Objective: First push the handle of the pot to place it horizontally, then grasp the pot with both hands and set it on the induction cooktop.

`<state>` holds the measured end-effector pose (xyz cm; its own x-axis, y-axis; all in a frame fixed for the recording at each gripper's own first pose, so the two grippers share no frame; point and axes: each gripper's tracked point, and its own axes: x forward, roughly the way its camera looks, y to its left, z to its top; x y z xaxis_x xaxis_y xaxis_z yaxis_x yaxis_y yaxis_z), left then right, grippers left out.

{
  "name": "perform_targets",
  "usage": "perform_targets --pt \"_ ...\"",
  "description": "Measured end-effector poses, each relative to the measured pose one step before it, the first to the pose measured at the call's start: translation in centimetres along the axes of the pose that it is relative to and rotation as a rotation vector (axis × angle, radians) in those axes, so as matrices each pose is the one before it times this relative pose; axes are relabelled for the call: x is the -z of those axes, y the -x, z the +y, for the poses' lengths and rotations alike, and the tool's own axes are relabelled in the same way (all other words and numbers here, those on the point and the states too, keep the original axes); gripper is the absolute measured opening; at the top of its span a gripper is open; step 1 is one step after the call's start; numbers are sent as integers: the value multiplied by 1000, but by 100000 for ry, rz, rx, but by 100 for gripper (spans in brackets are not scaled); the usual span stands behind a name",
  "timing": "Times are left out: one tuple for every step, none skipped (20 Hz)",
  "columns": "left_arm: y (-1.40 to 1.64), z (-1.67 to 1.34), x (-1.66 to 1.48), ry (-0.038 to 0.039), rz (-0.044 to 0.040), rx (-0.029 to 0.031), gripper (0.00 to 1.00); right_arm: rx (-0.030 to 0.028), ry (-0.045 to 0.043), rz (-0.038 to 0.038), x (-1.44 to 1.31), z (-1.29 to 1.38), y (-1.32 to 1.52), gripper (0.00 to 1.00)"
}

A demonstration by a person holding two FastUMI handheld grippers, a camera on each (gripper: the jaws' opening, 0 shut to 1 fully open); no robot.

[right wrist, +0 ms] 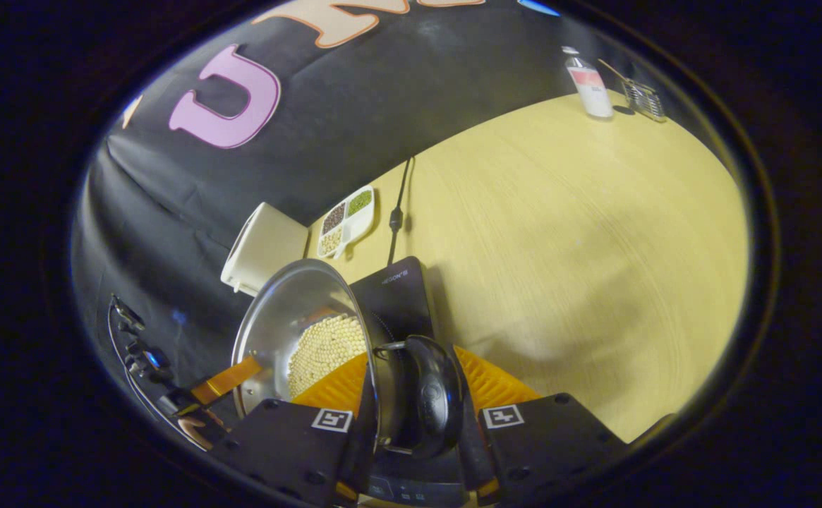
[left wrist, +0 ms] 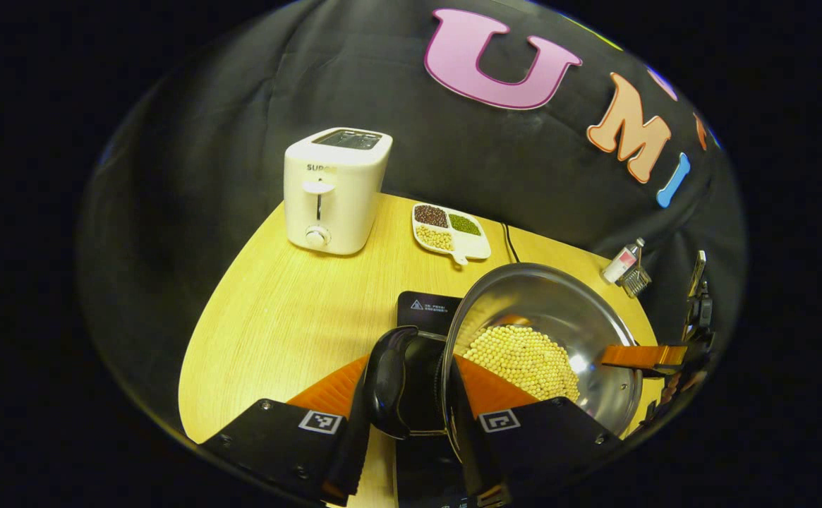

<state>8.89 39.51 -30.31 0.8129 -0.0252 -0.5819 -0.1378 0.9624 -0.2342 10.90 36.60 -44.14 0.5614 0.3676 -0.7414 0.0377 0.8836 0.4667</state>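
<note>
Toaster [left wrist: 336, 190] reads "SUPO"; cooktop [right wrist: 396, 293] lettering illegible.

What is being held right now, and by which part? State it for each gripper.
Both hold the round steel pot of pale beans: the left gripper is shut on one black side handle, the right gripper on the opposite black handle.
</note>
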Motion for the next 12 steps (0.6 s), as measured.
perform_targets --pt "-136 8 198 -348 580 -48 57 -102 -53 590 82 -13 -62 45" --pt "-26 37 178 -553 306 -28 57 318 -224 498 60 -48 141 45" --pt "57 90 -216 -106 -219 -143 58 -97 -78 167 35 -61 -36 48" --pt "76 -13 119 -58 578 -206 59 71 -85 229 67 75 -29 48" --pt "62 19 102 -199 60 -239 59 -107 -177 306 20 13 3 48" --pt "92 75 -73 -9 -34 -221 60 324 -404 292 7 -29 5 48" --pt "-108 -79 66 -239 183 -337 60 210 -221 -82 51 17 -91 48" --pt "60 15 47 -512 4 -352 61 14 31 -158 -86 -25 46 50" --pt "17 191 2 -466 287 -918 65 -162 -116 4 -12 103 91 50" --pt "36 357 -12 -799 -392 -1862 70 -44 -13 -543 -110 -39 250 50" --pt "204 421 19 -526 84 -1629 80 -264 -273 -892 -270 125 -76 61" --pt "52 304 -52 394 -687 -1145 85 -1603 -746 -1108 -374 462 233 71"
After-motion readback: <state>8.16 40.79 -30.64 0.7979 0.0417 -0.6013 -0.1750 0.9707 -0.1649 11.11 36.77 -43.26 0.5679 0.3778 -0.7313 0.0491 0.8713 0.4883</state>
